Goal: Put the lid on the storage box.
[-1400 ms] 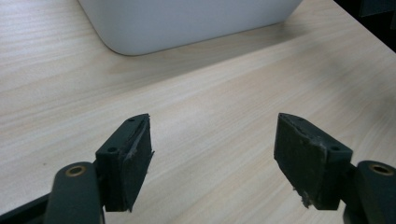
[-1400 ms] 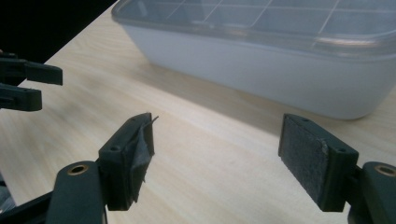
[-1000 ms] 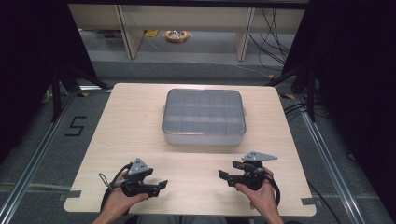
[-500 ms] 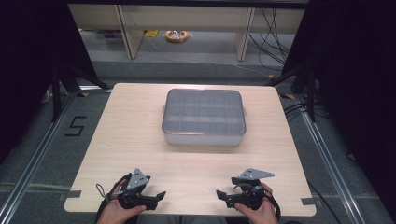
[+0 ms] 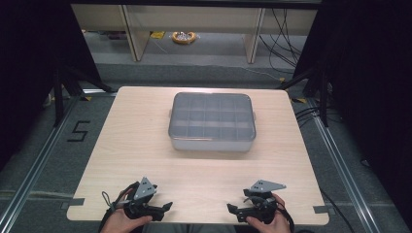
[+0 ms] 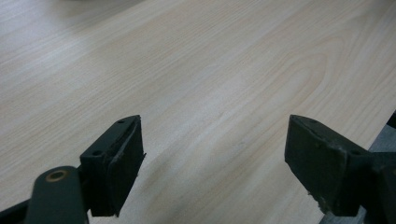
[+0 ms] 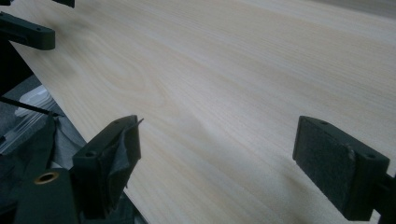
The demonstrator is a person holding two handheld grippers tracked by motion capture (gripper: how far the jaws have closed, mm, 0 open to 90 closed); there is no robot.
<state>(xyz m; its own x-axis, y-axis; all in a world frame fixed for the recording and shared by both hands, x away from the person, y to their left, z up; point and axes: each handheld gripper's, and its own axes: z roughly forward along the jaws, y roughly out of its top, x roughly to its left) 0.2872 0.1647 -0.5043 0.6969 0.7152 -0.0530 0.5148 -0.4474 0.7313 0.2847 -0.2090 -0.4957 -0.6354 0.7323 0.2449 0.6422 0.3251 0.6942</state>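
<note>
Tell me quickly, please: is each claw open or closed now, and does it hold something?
Left claw: open, holds nothing; its jaws have just been opening.
Right claw: open, holds nothing; its jaws have just been opening.

The table (image 5: 145,145) has a light wooden top with rounded corners. One clear plastic box (image 5: 212,121) with many small compartments and a closed lid lies on it, well ahead of both tongs, about midway between them. The wood near the tongs is bare.
</note>
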